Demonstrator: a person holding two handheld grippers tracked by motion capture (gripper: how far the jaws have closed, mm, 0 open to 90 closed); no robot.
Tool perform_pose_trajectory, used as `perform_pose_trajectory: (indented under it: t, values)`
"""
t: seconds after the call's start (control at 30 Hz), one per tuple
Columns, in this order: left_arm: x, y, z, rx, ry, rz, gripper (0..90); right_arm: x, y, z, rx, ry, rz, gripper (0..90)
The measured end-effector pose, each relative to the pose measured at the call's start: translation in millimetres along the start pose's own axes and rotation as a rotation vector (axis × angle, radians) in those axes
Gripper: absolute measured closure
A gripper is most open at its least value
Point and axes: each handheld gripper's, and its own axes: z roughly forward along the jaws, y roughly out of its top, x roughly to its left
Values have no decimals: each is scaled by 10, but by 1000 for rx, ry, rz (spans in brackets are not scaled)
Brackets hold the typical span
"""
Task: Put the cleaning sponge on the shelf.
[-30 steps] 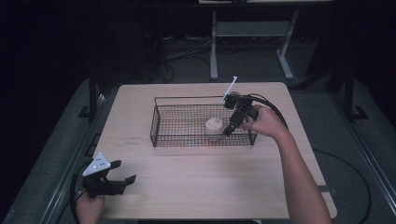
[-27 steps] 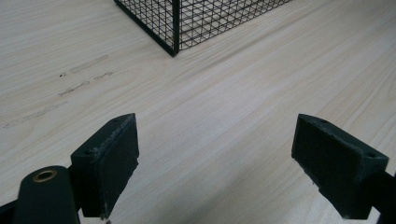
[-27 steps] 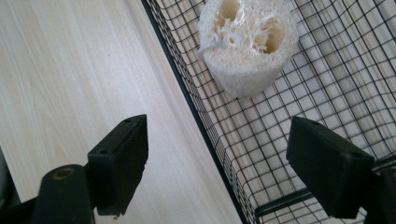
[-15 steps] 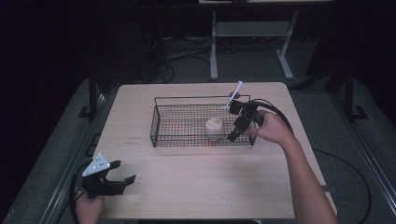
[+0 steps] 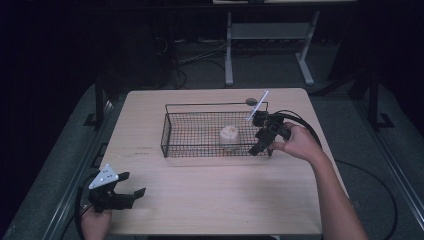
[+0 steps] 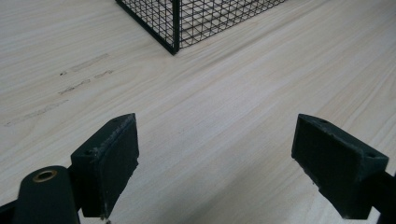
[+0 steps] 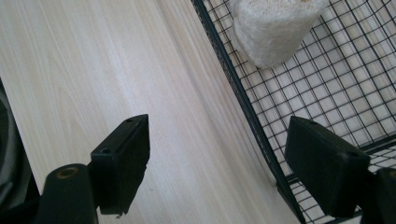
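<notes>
Jaws of the left gripper [image 5: 131, 191] gape empty at lower left of the worktop [image 5: 210, 210]. At centre, the pale roll [image 5: 229, 135] sits inside the wire basket [image 5: 172, 129]. Right of it, the right gripper [image 5: 259, 146] straddles the basket's wall, jaws spread.

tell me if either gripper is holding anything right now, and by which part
Nothing is held. The right gripper is open astride the basket wall, near the pale roll; the left gripper is open over bare table.
</notes>
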Motion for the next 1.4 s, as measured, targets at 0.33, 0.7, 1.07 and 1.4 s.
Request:
perform_pose_trajectory:
  t: [0.33, 0.7, 1.07, 1.4]
  values:
    - [11, -10, -8, 2, 3, -1, 137, 41, -155, -17, -8, -4, 4, 220]
    - [7, -8, -2, 7, 4, 2, 137, 111, -292, -34, -12, -16, 3, 224]
    - [13, -11, -8, 6, 7, 0, 137, 219, -368, 21, -15, -18, -14, 224]
    - [7, -7, -1, 11, 6, 4, 137, 259, -494, 122, -4, -4, -13, 224]
